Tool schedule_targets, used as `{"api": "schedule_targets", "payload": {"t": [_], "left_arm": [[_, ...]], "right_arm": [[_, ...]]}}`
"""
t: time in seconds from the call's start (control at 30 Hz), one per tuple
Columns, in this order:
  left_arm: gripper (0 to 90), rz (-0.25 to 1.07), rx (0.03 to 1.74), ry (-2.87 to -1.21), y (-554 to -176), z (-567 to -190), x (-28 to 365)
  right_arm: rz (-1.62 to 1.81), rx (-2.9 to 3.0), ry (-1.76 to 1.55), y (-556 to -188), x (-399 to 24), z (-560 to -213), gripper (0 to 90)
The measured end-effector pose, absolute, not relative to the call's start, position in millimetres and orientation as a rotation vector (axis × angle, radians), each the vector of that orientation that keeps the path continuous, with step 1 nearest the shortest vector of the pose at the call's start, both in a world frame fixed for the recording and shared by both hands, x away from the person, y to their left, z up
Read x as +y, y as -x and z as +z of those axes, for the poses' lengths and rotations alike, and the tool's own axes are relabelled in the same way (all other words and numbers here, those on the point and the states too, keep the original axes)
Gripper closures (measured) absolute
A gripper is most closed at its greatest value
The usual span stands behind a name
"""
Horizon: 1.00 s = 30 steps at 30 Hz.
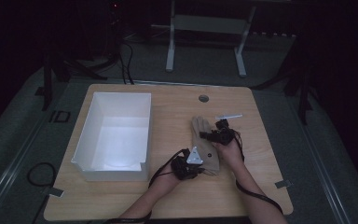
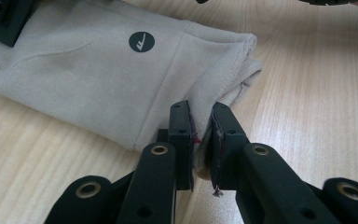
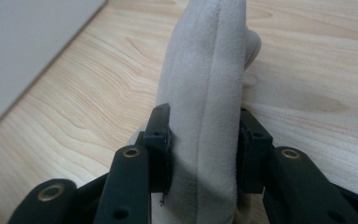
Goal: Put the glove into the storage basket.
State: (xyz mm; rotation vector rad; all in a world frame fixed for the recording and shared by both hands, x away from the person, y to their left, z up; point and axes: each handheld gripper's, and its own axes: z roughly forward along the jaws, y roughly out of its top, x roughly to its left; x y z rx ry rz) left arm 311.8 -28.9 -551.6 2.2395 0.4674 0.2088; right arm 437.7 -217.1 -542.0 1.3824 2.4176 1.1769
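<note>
1. Across the dim room, a light wooden table point(image 1: 121, 196) with rounded corners fills the middle of the high view, and a grey cable port point(image 1: 203, 98) sits near its far edge.
2. On the table's left half stands a white open box point(image 1: 93, 121), rectangular, with one long side running away from the person.
3. Right of the box and well apart from it lies a beige glove point(image 1: 204, 140), flat on the wood with its fingers pointing to the far edge and its cuff toward the person. A small round dark logo point(image 2: 141, 42) marks the cuff end in the left gripper view.
4. At the glove's near end sits the left gripper point(image 1: 189, 164), carrying a grey three-cornered plate on top. In the left gripper view point(image 2: 200, 135) its jaws are clenched on the hem at the cuff corner, with a thin fold of fabric squeezed between the pads.
5. Along the glove's right side, toward the fingers, sits the right gripper point(image 1: 219, 135). In the right gripper view point(image 3: 204, 149) its jaws hold a thick raised fold of the glove, with both pads pressing against the fabric.
6. Just beyond the right gripper lies a small pale strip point(image 1: 229, 115) on the wood; what it is cannot be told.
</note>
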Motion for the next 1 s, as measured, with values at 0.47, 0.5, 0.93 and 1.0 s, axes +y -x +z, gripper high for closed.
{"api": "schedule_targets", "payload": {"t": [0.47, 0.5, 0.93, 1.0], "left_arm": [[81.3, 0.215, 0.463, -2.23, -307.0, -501.0, -20.2], [81.3, 0.217, 0.459, -2.23, -306.6, -496.8, -19.6], [81.2, 0.244, 0.442, -2.244, -308.6, -450.5, -10.7], [81.2, 0.251, 0.444, -2.239, -309.1, -444.1, -8.8]], "right_arm": [[1.309, 2.377, -1.31, -428.6, -219.3, -489.1, 63.1], [1.32, 2.374, -1.307, -428.3, -219.6, -485.0, 63.1], [1.415, 2.323, -1.264, -425.3, -218.6, -442.5, 62.9], [1.437, 2.301, -1.273, -425.4, -218.9, -436.8, 62.8]]}}
